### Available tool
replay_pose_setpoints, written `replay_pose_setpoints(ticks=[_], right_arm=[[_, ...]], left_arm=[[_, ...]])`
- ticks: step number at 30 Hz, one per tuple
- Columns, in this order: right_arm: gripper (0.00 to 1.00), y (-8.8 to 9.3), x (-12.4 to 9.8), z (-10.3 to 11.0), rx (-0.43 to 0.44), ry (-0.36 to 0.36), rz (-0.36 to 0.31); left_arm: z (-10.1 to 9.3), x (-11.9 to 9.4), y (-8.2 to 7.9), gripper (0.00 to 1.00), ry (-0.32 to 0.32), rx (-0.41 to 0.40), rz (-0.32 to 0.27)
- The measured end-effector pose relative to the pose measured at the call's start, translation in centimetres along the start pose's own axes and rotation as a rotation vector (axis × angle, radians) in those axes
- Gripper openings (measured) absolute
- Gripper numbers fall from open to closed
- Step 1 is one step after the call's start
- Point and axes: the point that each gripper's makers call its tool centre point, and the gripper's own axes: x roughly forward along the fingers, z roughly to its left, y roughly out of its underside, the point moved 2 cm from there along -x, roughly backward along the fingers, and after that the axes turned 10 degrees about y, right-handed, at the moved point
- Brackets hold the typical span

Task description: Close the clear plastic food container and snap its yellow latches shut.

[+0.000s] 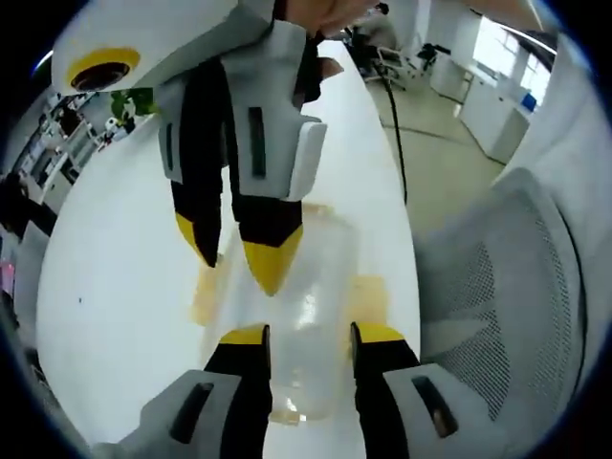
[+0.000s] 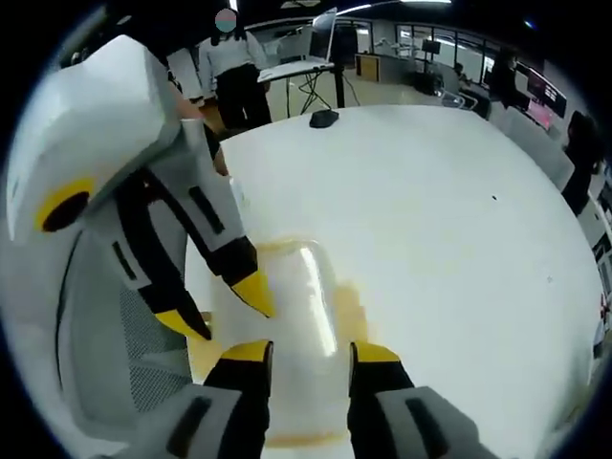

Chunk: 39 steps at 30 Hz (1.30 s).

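2 tongs meet over the clear plastic food container (image 1: 306, 316), which lies on the white counter (image 1: 124, 268) near its edge, beside a grey mesh chair (image 1: 516, 287). In the left gripper view, the left tongs (image 1: 308, 335) hang above the container with jaws parted and nothing between them, while the right tongs (image 1: 244, 253) reach in from above, their yellow tips close together over the lid; whether they press it I cannot tell. In the right gripper view, the right tongs (image 2: 311, 352) stand apart above the container (image 2: 287, 335), and the left tongs (image 2: 222, 308) come in from the left. Yellow latches (image 1: 368, 298) show faintly at the container's sides. 1 person (image 2: 234, 81) stands beyond the counter's far end.
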Motion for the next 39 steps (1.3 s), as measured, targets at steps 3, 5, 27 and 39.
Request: replay_pose_setpoints(ticks=[3, 5, 27, 39], right_arm=[[0.3, 0.0, 0.3, -0.2, -0.001, -0.005, 0.006], [0.3, -0.1, 0.4, -0.3, 0.001, -0.01, 0.005], [0.33, 0.3, 1.7, -0.6, -0.015, -0.065, 0.055], [0.32, 0.1, 2.1, -0.3, -0.066, -0.125, 0.117]], left_arm=[[-0.3, 0.1, 0.1, 0.32, -0.005, 0.003, 0.002], [-0.6, 0.2, 0.3, 0.33, -0.008, 0.01, 0.008], [-0.9, 1.0, 0.3, 0.4, -0.146, 0.016, -0.031], [-0.8, 1.2, 0.6, 0.35, -0.219, 0.058, -0.026]])
